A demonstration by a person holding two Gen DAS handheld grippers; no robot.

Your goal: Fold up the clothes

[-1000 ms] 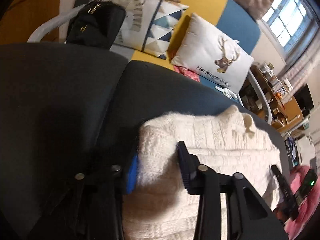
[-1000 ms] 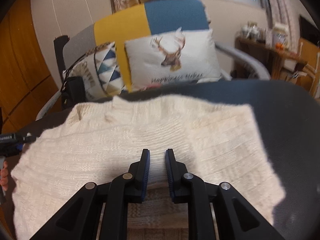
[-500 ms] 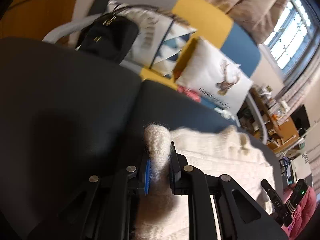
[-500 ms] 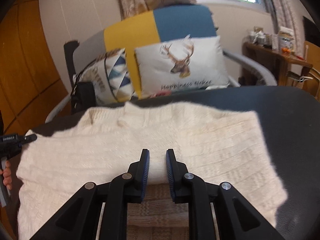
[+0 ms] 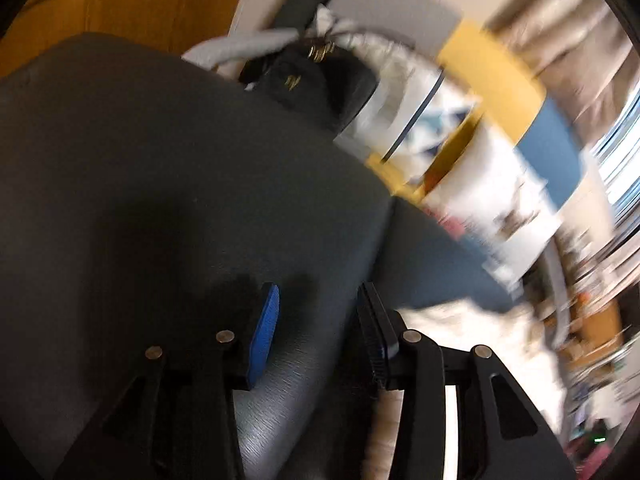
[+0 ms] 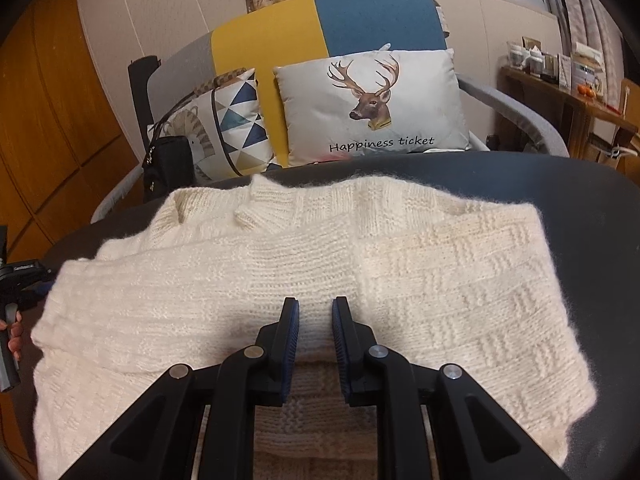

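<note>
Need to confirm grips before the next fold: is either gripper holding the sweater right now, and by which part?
The right gripper pinches a fold of the cream sweater mid-body at its near edge. The left gripper is open and holds nothing.

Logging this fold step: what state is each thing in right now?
Cream knit sweater: partly folded, lying on the dark surface.
Left gripper: open, empty, above the dark surface.
Right gripper: narrow gap, sweater fold between its fingers.
Black bag: upright against the patterned cushion.
</note>
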